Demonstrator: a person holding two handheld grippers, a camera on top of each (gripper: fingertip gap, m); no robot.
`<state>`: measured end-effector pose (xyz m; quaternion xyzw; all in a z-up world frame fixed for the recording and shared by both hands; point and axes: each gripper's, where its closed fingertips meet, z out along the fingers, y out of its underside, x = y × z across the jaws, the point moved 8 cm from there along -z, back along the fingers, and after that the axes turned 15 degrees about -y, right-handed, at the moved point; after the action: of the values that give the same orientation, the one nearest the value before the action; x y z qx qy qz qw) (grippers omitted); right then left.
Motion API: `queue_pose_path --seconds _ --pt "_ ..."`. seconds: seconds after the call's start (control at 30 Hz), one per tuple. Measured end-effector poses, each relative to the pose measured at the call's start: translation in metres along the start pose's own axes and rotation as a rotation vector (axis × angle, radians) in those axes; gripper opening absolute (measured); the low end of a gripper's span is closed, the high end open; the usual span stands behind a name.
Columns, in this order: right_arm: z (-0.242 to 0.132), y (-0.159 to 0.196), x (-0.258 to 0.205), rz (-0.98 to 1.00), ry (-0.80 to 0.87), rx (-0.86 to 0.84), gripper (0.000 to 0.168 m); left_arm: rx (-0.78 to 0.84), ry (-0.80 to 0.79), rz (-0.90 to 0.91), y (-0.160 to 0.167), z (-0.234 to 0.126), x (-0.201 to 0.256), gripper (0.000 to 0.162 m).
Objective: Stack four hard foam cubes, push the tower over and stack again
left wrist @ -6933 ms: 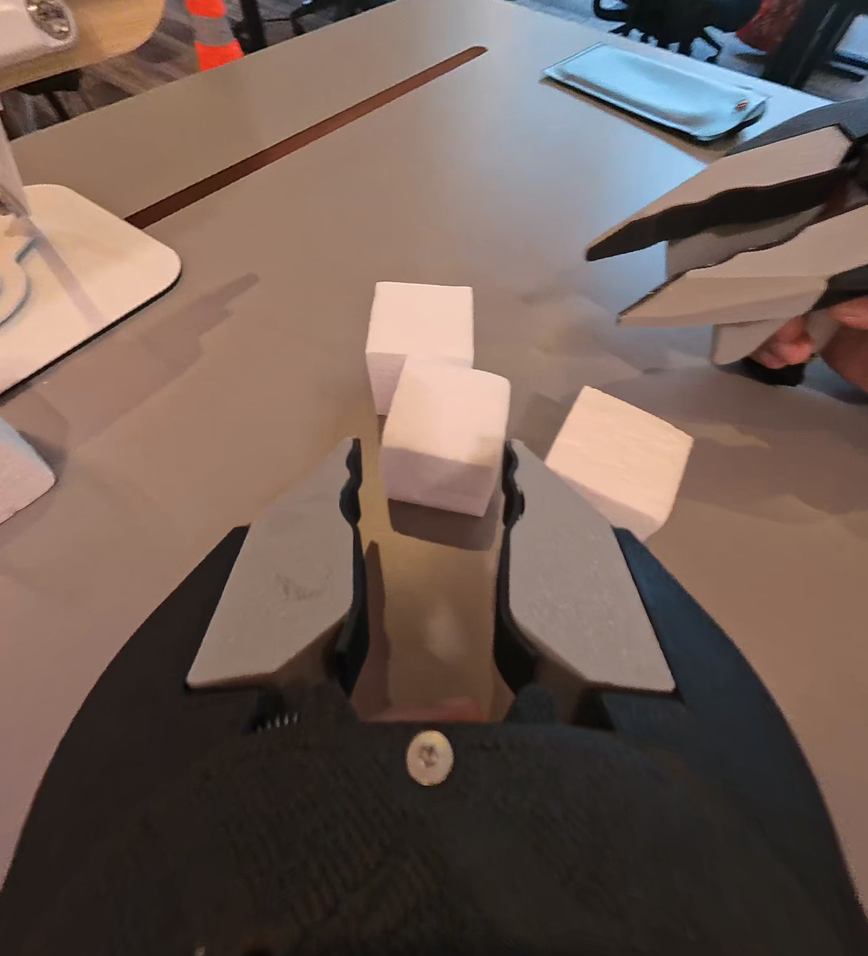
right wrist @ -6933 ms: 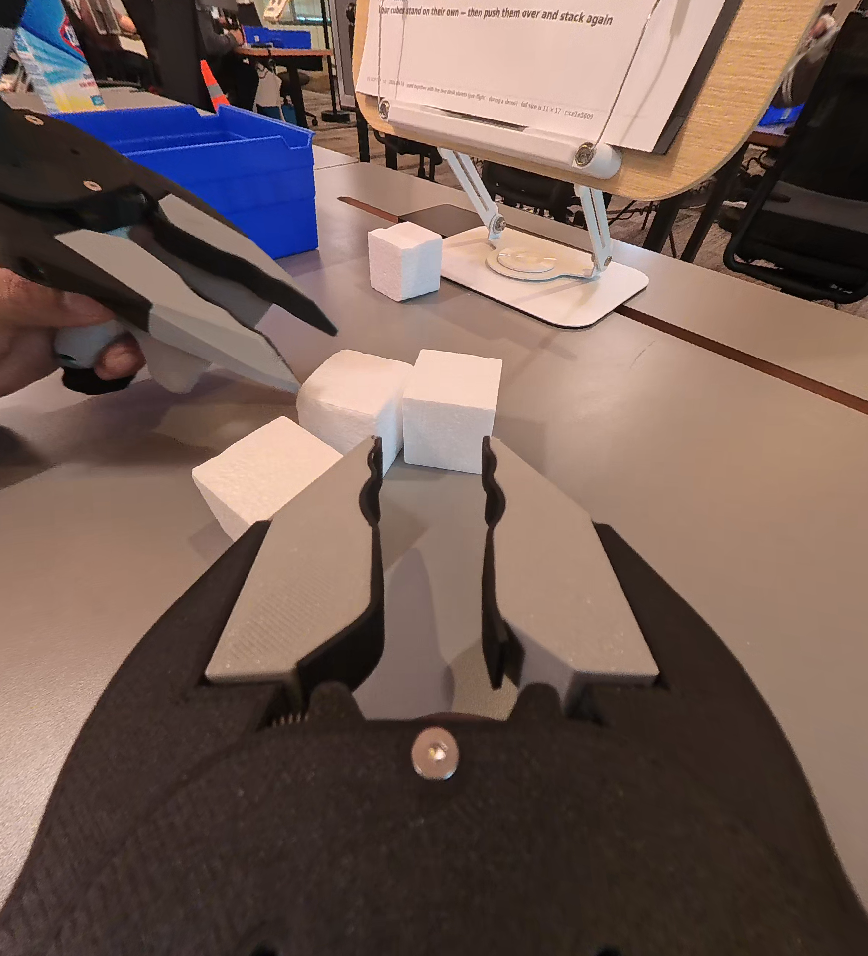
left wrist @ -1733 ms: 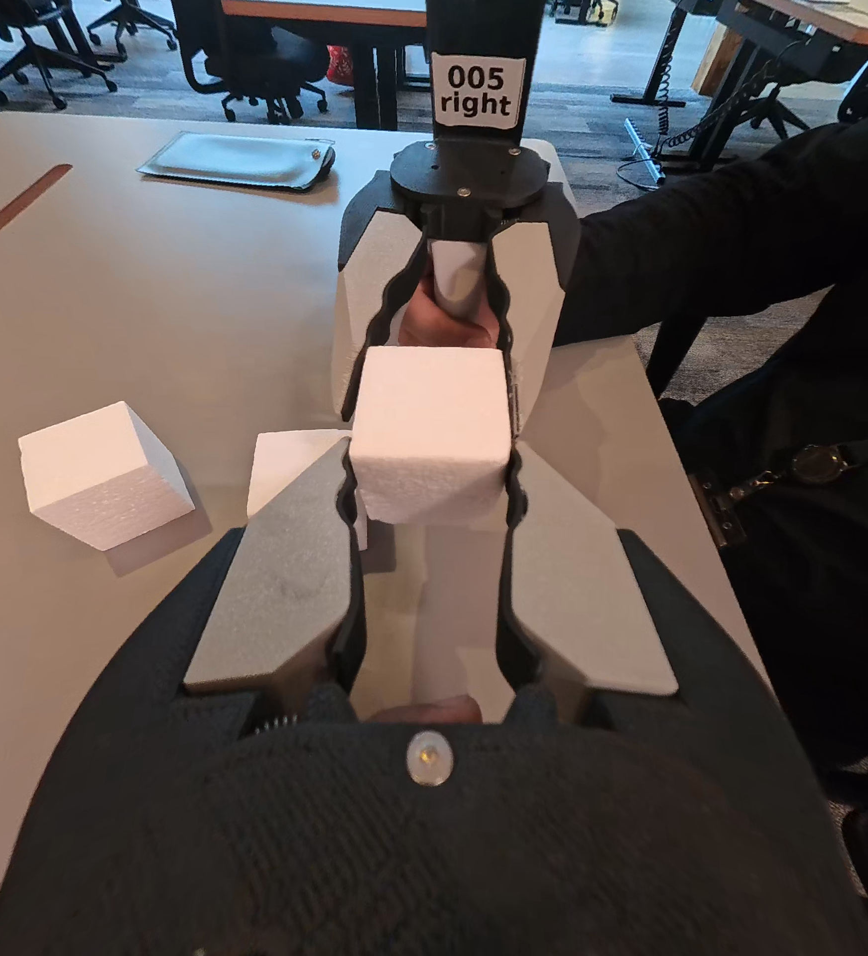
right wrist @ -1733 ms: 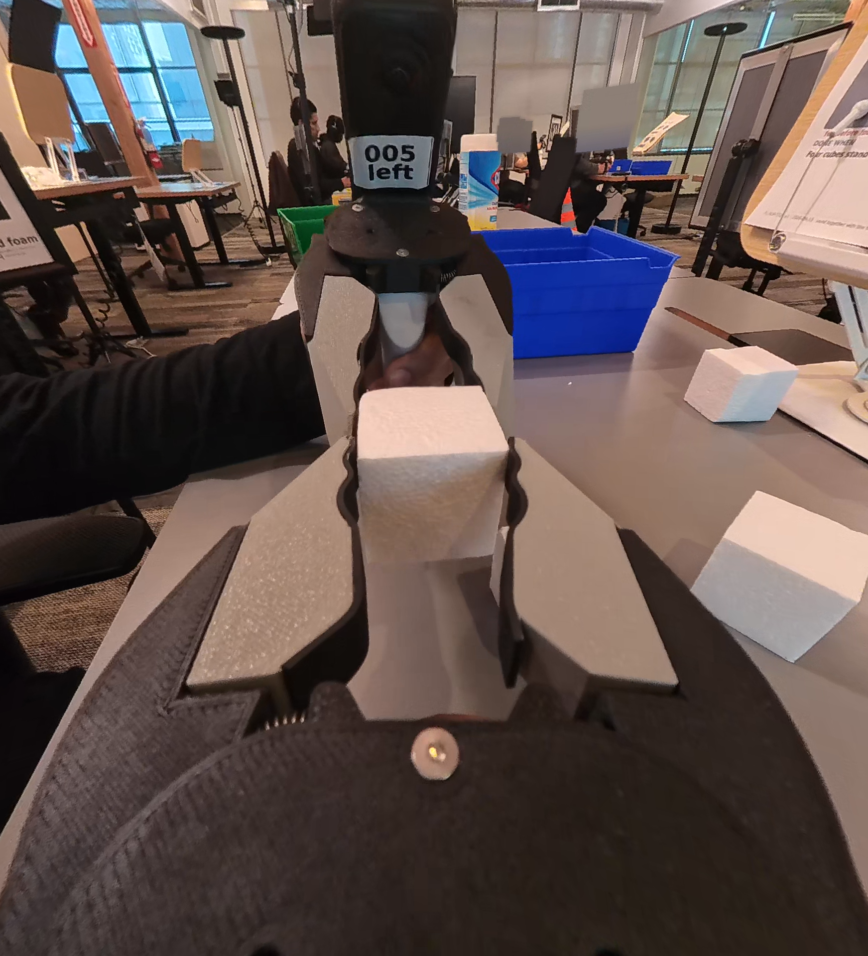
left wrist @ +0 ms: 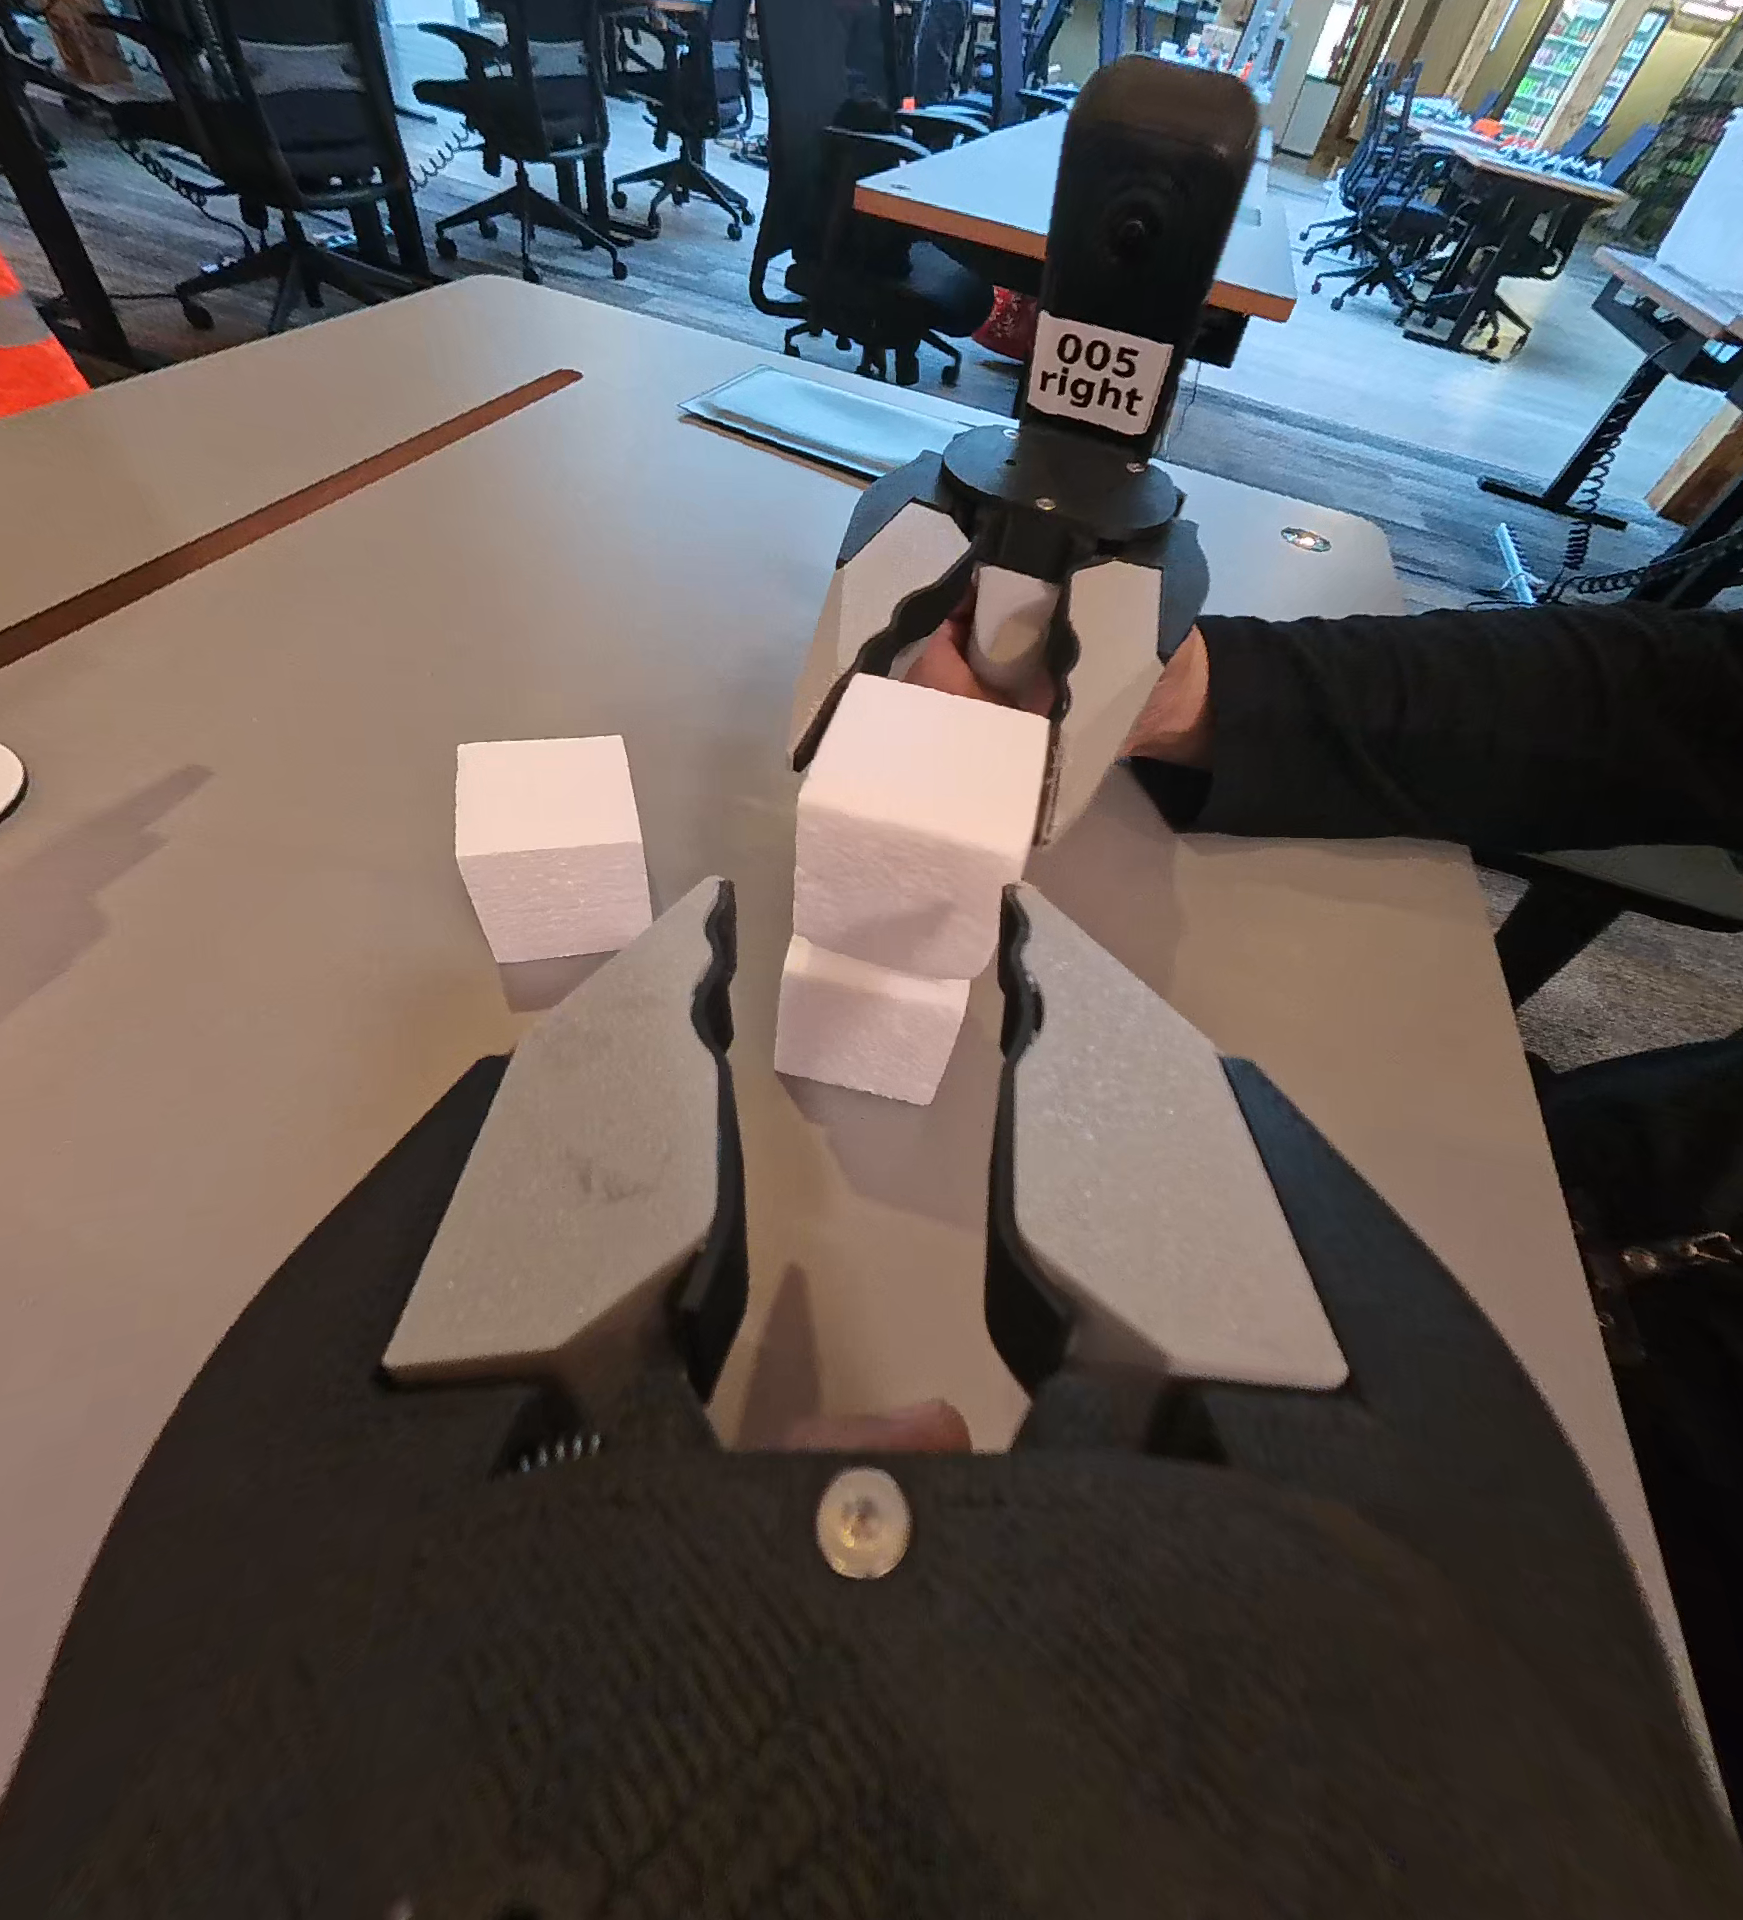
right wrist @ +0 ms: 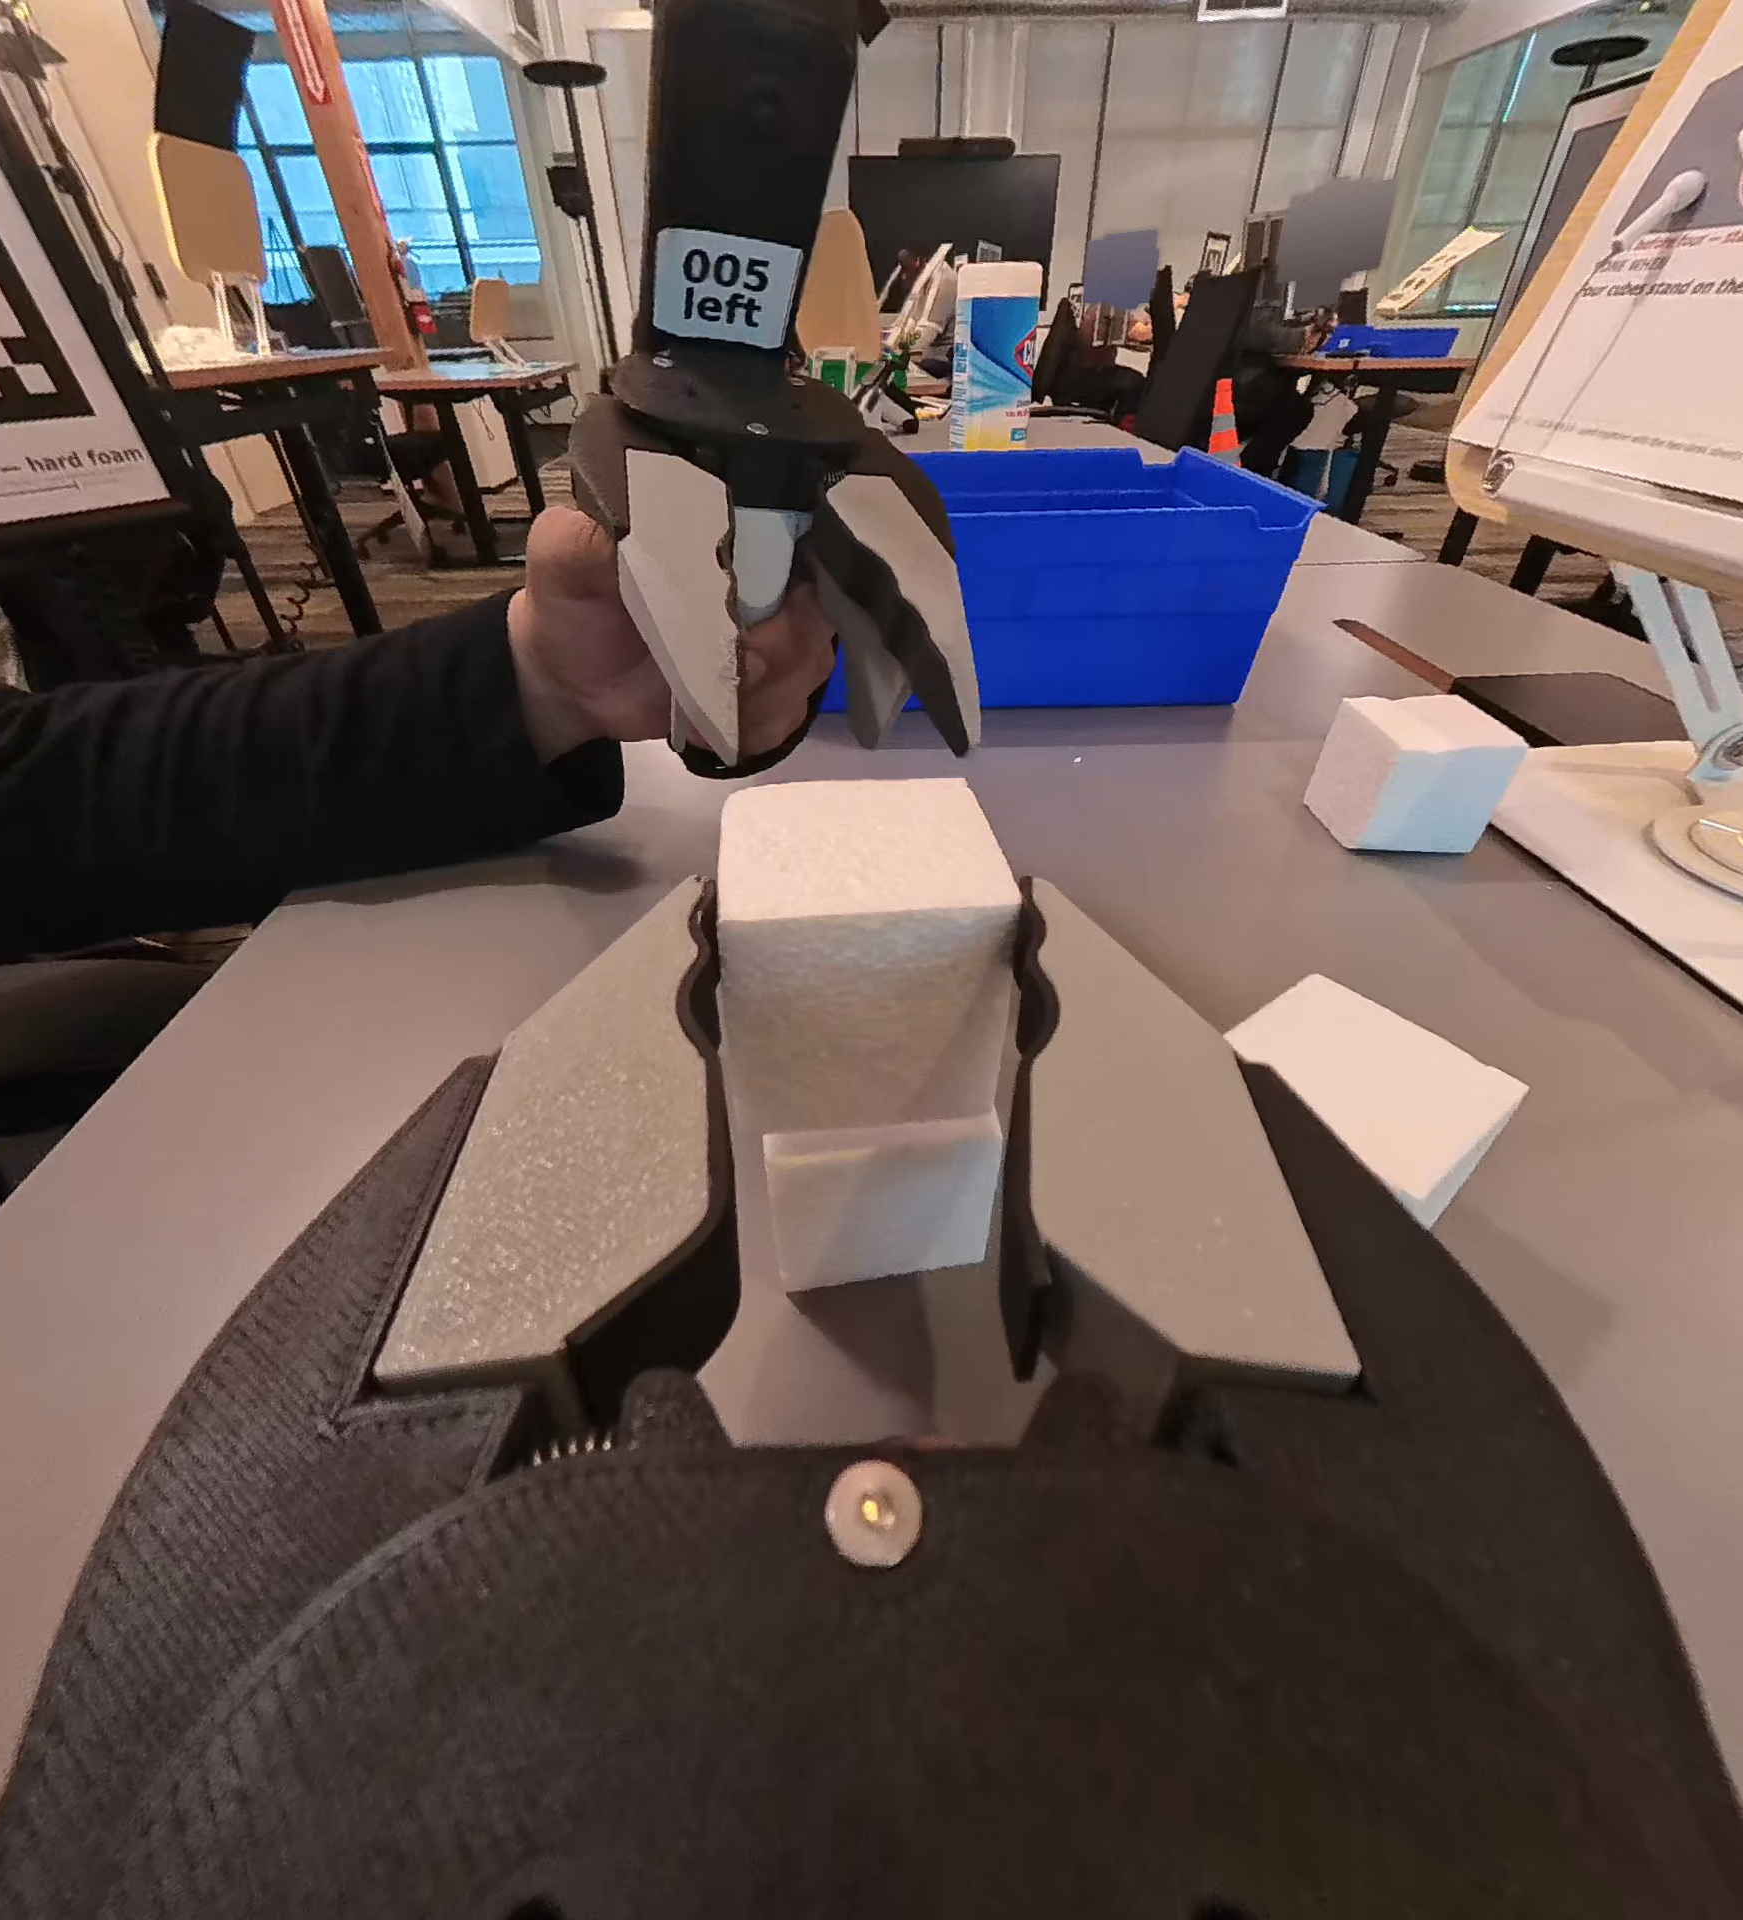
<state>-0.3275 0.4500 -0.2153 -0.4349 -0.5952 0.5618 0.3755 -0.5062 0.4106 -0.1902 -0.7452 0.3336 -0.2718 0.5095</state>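
The right tongs are closed on the upper foam cube, their two grey fingers pressed against its opposite sides, and this cube sits on top of the lower foam cube, which rests on the grey worktop close to the edge where the person's dark sleeves come in. In the left wrist view the same pair shows as the upper cube, slightly overhanging and turned a little against the lower one, with the right tongs clasping it from the far side. The left tongs stand open and empty, drawn back from the stack and touching neither cube; in the right wrist view they hang above the worktop beyond the stack. A third foam cube lies alone on the worktop just beside the stack. A fourth foam cube sits well apart, against the white base of a document stand. A blue bin stands toward the worktop's far edge.
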Motion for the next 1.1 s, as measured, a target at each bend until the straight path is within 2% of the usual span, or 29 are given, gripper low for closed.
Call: queue_pose_path --seconds 0.67,1.1 --pt "0.0047 0.0035 0.0019 0.008 0.020 -0.059 0.054 0.003 0.010 0.001 -0.0002 -0.0005 0.0010 0.049" --pt "0.0049 0.0046 -0.0001 -0.013 0.114 -0.086 0.054 0.003 0.007 0.001 -0.0005 -0.0014 0.0003 0.049"
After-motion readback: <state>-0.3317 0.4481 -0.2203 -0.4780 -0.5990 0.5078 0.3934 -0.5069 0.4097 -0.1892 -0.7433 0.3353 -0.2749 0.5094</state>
